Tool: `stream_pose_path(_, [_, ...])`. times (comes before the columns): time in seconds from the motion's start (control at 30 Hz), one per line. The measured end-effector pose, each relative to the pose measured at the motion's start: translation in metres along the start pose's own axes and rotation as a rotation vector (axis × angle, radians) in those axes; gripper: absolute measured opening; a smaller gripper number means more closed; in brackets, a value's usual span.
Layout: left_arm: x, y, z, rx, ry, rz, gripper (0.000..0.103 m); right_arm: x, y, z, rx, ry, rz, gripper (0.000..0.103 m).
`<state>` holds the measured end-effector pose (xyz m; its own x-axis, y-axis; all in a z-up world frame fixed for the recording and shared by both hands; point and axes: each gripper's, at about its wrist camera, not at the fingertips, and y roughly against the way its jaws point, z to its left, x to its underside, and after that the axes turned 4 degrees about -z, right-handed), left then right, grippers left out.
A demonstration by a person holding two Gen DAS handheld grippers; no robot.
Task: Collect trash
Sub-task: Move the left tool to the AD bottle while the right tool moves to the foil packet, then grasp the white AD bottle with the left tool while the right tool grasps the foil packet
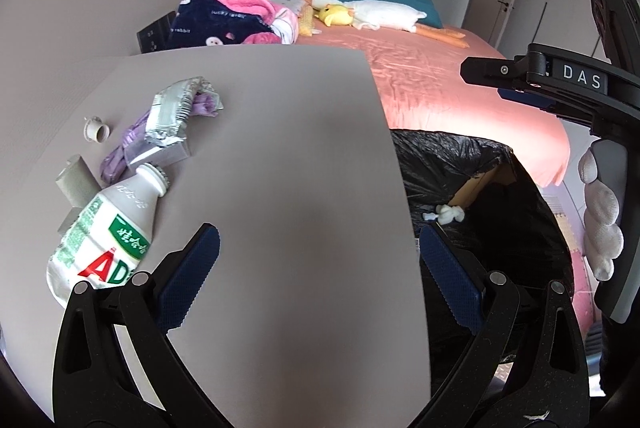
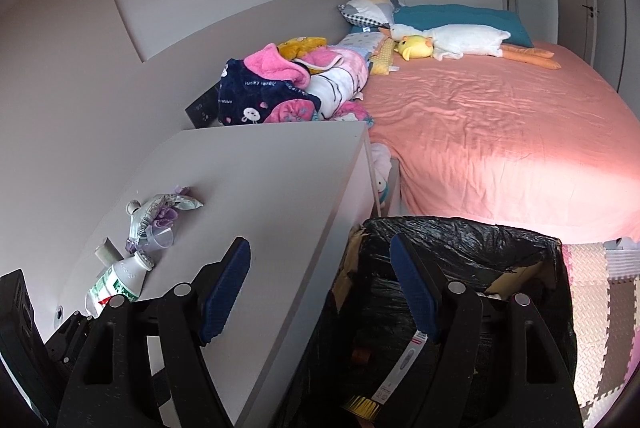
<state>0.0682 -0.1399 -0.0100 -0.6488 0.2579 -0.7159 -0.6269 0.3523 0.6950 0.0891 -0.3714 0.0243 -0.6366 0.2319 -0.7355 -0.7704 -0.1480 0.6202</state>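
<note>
Left gripper (image 1: 318,260): blue-padded black jaws spread wide, nothing between them, hovering over the bare part of the grey cabinet top (image 1: 280,148). Right gripper (image 2: 320,282): jaws likewise spread and empty, straddling the cabinet's edge and the bin.

Nearest the left jaw lay a white plastic drink bottle (image 1: 108,228), on its side, cap end pointing away. Its label was green and white with large red letters "AD"; the smaller script was unreadable. Beyond its cap: a crumpled silver foil wrapper (image 1: 176,112) over a purple plastic wrapper (image 1: 120,152), touching each other. Small grey cardboard tube (image 1: 74,180) and small beige cup-shaped piece (image 1: 96,130) just beside these.

Right gripper's body, seen from the left wrist, read "DAS" in white, held by a white-gloved hand (image 1: 600,216).

Cardboard box lined with a black plastic bag (image 1: 480,168) stood against the cabinet beside the pink-sheeted bed (image 2: 500,132). Inside: crumpled white tissue (image 1: 446,215) and a flat white printed package (image 2: 400,368), print illegible. Navy blanket on the bed read "lucky rabbit".
</note>
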Motion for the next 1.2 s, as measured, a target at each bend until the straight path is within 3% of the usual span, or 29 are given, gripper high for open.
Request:
stream_pose_path(0.27, [-0.002, 0.013, 0.032, -0.083, 0.006, -0.037, 0.096, -0.002, -0.009, 0.028, -0.032, 0.044, 0.009, 0.073])
stream_pose_path(0.67, [0.002, 0.009, 0.075, -0.171, 0.007, -0.023, 0.096, -0.008, -0.031, 0.061, -0.090, 0.062, 0.044, 0.073])
stream_pose_path(1.03, [0.006, -0.009, 0.102, -0.197, 0.017, 0.026, 0.096, -0.016, -0.055, 0.105, -0.154, 0.114, 0.072, 0.073])
stream_pose_path(1.2, [0.008, -0.016, 0.109, -0.173, 0.026, 0.050, 0.096, -0.016, -0.066, 0.115, -0.158, 0.132, 0.088, 0.073])
